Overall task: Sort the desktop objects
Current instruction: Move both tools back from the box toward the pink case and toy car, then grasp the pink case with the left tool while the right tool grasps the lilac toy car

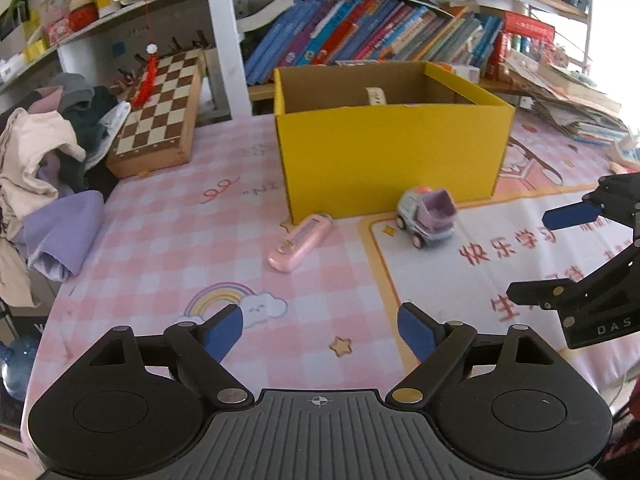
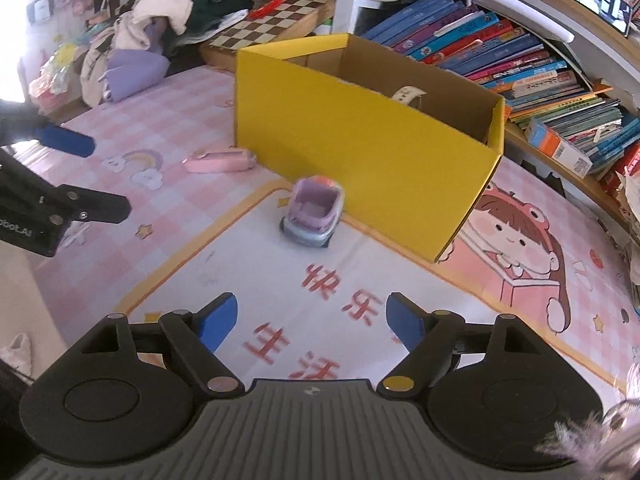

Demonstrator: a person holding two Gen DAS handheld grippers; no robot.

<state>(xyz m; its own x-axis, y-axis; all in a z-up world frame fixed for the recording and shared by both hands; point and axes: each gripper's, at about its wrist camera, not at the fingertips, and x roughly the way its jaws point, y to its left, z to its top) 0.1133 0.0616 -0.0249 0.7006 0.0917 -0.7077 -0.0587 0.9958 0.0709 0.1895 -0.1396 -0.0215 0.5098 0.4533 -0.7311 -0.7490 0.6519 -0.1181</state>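
Note:
A yellow cardboard box (image 1: 392, 156) stands open on the pink checked desk mat; it also shows in the right wrist view (image 2: 360, 152). A pink case (image 1: 300, 242) lies at its front left corner (image 2: 220, 162). A toy dump truck (image 1: 428, 216) with a purple bed sits in front of the box (image 2: 314, 212). My left gripper (image 1: 320, 332) is open and empty, short of the case. My right gripper (image 2: 308, 326) is open and empty, short of the truck; it shows at the right edge of the left wrist view (image 1: 552, 256).
A chessboard box (image 1: 160, 116) and a heap of clothes (image 1: 52, 152) lie at the back left. Shelves of books (image 1: 380, 32) run behind the box. Stacked papers (image 1: 568, 96) lie at the back right.

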